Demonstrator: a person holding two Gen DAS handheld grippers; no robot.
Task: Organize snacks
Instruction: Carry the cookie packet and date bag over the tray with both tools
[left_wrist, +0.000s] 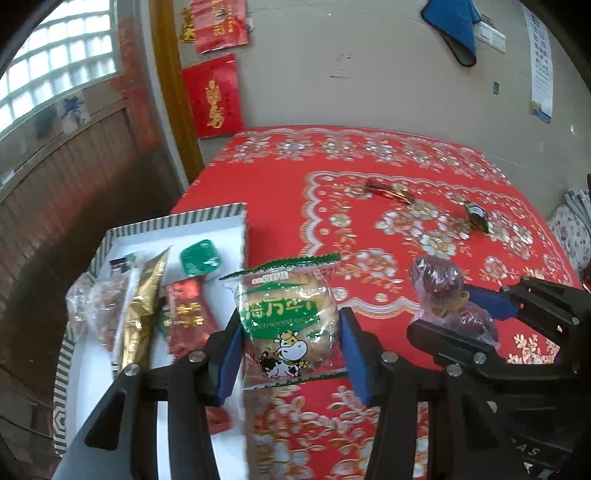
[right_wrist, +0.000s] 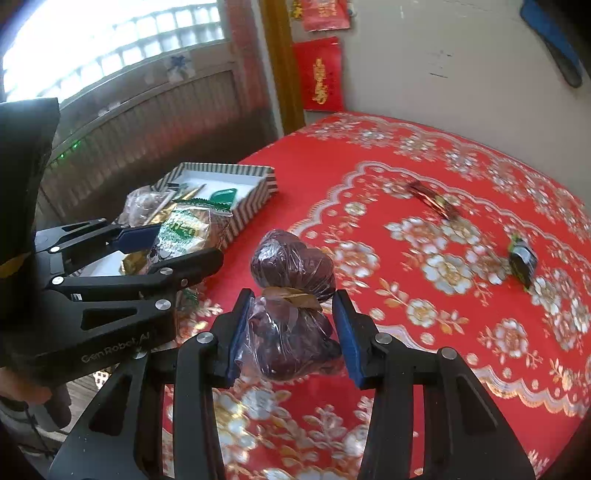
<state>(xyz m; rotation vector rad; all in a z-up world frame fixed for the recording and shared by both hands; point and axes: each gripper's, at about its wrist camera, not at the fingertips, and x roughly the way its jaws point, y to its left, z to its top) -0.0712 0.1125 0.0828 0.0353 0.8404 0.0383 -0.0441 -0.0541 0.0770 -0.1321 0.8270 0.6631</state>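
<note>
My left gripper (left_wrist: 290, 336) is shut on a wrapped bread bun (left_wrist: 288, 317) with a green label and a cartoon cow, held above the table's left part beside the striped box (left_wrist: 207, 212). My right gripper (right_wrist: 291, 325) is shut on a clear bag of dark red dates (right_wrist: 291, 295) tied with a gold band. The dates bag (left_wrist: 439, 284) and the right gripper (left_wrist: 465, 314) also show at the right of the left wrist view. In the right wrist view the left gripper (right_wrist: 173, 243) holds the bun (right_wrist: 181, 229) at left, close to the box (right_wrist: 258, 184).
The box holds several snacks: a gold packet (left_wrist: 142, 306), a red packet (left_wrist: 186, 310), a green packet (left_wrist: 199, 256) and a clear bag (left_wrist: 99, 302). On the red flowered tablecloth (right_wrist: 461, 332) lie a long red candy (right_wrist: 432, 201) and a dark wrapped candy (right_wrist: 522, 260). A wall stands behind.
</note>
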